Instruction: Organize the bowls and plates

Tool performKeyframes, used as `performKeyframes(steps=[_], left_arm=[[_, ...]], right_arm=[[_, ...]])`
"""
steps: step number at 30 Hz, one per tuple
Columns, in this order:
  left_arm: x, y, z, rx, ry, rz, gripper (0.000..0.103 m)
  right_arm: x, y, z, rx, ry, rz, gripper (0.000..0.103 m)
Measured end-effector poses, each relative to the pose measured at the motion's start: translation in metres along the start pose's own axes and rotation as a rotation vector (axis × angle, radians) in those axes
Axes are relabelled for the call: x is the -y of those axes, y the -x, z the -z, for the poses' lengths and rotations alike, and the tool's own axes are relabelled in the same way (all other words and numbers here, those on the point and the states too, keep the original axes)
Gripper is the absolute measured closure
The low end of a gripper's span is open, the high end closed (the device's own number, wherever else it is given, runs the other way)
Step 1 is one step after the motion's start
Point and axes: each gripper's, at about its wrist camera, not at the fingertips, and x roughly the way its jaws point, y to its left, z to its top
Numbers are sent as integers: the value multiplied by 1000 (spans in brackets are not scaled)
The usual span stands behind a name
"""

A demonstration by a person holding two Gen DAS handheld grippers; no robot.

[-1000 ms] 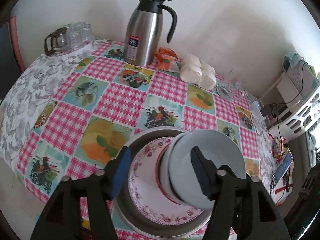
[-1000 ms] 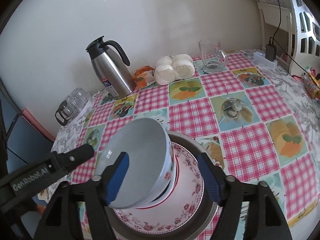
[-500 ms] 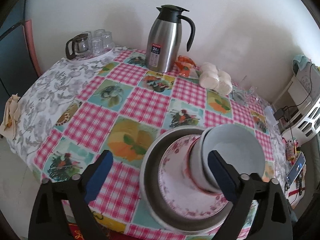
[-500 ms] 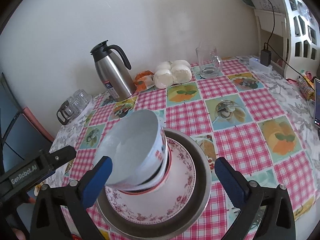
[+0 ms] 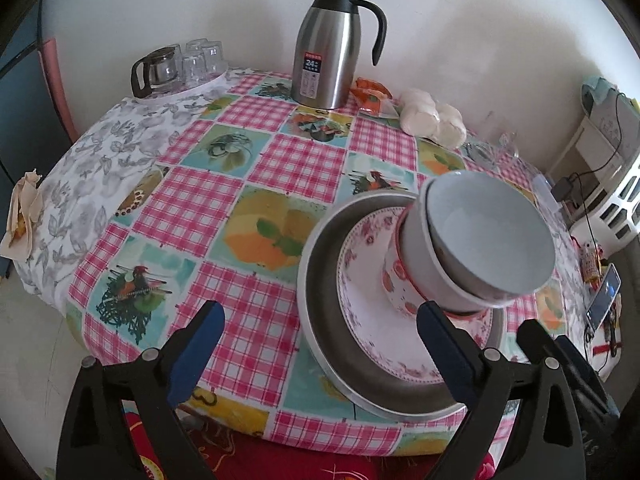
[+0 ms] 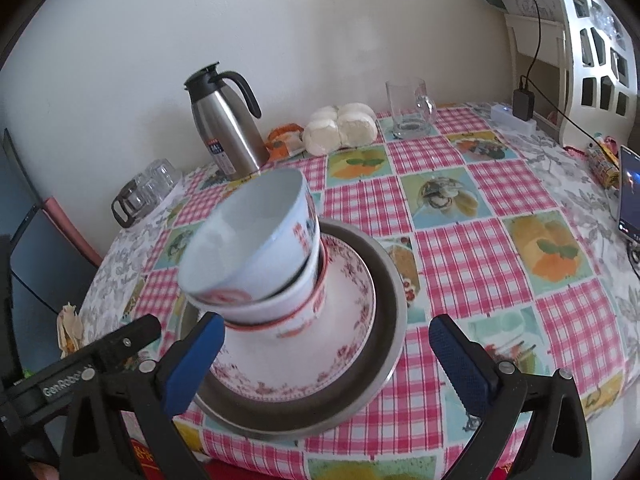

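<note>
Near the front edge of the checked table a steel dish (image 5: 320, 320) holds a floral plate (image 5: 360, 320), and nested white bowls (image 5: 480, 240) with red marks stand on that plate. The top bowl (image 6: 256, 240) leans to one side. My left gripper (image 5: 320, 316) is open just in front of the dish, and its right finger (image 5: 440, 336) stands close below the bowls without touching them. My right gripper (image 6: 326, 324) is open wide before the floral plate (image 6: 344, 320) and steel dish (image 6: 388, 292), with nothing gripped. One left-gripper finger (image 6: 120, 336) shows at the lower left.
At the back stand a steel thermos jug (image 5: 332, 48), a tray of glasses with a small glass pot (image 5: 180, 68), an orange packet (image 5: 370, 94), bagged white buns (image 5: 432, 120) and a glass mug (image 6: 408, 108). A phone (image 6: 630, 196) leans at the right edge, and crumpled paper (image 5: 24, 208) lies at the left.
Both grippers, which stood around the bowl stack, have opened wide and drawn back toward the table's front edge. The bowls now rest on the floral plate on their own.
</note>
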Motion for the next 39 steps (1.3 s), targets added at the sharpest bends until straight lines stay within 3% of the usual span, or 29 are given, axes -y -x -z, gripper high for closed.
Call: performKeyframes(steps=[5, 16, 39], left_arm=[[5, -1, 7, -29, -9, -15, 6], [18, -2, 24, -50, -92, -123, 6], [17, -15, 33, -139, -108, -176, 6]], right_arm=[[5, -3, 10, -32, 6, 18, 0], [13, -5, 24, -69, 14, 54, 0], [24, -7, 30, -112, 4, 96, 0]])
